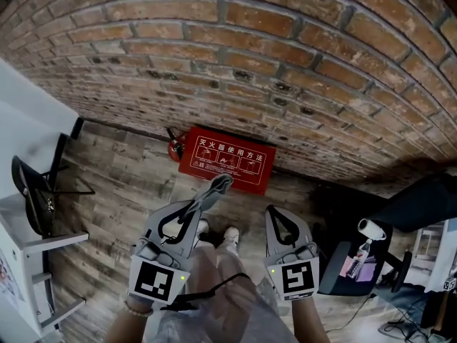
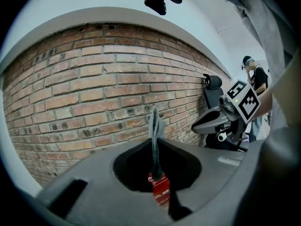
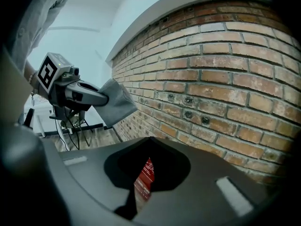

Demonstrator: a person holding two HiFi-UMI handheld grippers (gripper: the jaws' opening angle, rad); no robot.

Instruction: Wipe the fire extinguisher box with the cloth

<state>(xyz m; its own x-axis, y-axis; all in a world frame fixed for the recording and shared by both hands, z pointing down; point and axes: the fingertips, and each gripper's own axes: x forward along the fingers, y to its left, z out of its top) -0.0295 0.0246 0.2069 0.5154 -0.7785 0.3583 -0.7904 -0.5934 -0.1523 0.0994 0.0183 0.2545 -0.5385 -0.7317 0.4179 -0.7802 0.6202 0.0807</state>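
Note:
The red fire extinguisher box (image 1: 227, 159) lies on the wooden floor against the brick wall, white print on its top face. A grey cloth (image 1: 216, 188) sticks out past the tips of my left gripper (image 1: 200, 204), which is shut on it, held above the box's near edge. In the left gripper view the cloth (image 2: 155, 126) stands up between the jaws, with the box (image 2: 160, 190) showing below. My right gripper (image 1: 275, 213) is shut with nothing in it, beside the left one. Through its jaws a strip of the box (image 3: 145, 178) shows.
A brick wall (image 1: 285, 48) rises right behind the box. A small red and black object (image 1: 173, 147) sits at the box's left end. A black stand (image 1: 36, 191) and white shelving are at left. A dark chair (image 1: 357, 263) and cables are at right. White shoes (image 1: 230, 234) stand below the grippers.

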